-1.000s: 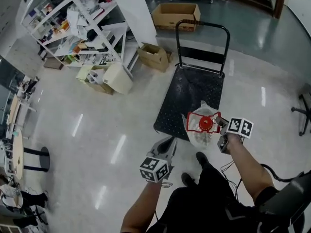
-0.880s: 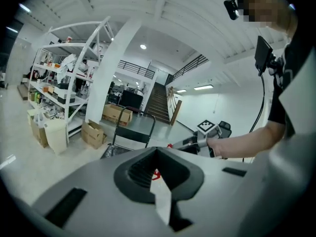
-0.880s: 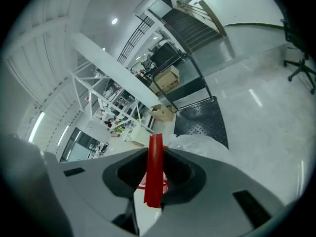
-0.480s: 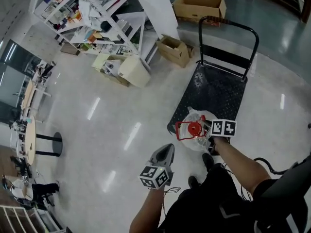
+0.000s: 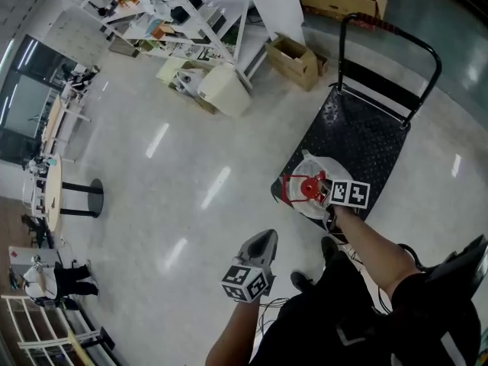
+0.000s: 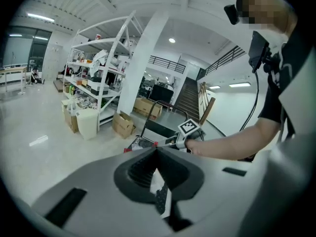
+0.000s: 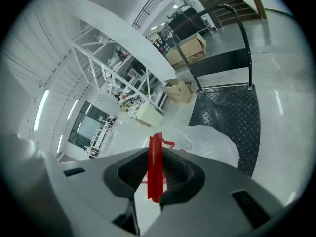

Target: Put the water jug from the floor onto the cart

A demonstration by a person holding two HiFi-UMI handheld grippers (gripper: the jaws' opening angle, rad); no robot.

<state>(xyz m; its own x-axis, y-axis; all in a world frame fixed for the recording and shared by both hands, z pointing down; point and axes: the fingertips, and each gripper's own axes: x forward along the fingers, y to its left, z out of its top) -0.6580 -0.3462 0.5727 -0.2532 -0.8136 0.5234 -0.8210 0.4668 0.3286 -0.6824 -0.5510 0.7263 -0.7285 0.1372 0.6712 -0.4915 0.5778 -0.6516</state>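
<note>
Carried forward, the water jug [image 5: 311, 207] is now hanging over the near end of the cart [image 5: 366, 139]; how full it is, I cannot tell. The right gripper [image 5: 323, 192], jaws just closing further, is clamping the jug's red handle [image 5: 297, 190]. The left gripper [image 5: 263, 239] is hovering closed and empty, short of the cart.

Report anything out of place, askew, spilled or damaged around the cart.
The water jug is at the very near corner of the cart, apparently overhanging the deck edge rather than squarely on it. The shelving behind is piled untidily, with boxes on the floor beside it. No spill or damage shows.
</note>
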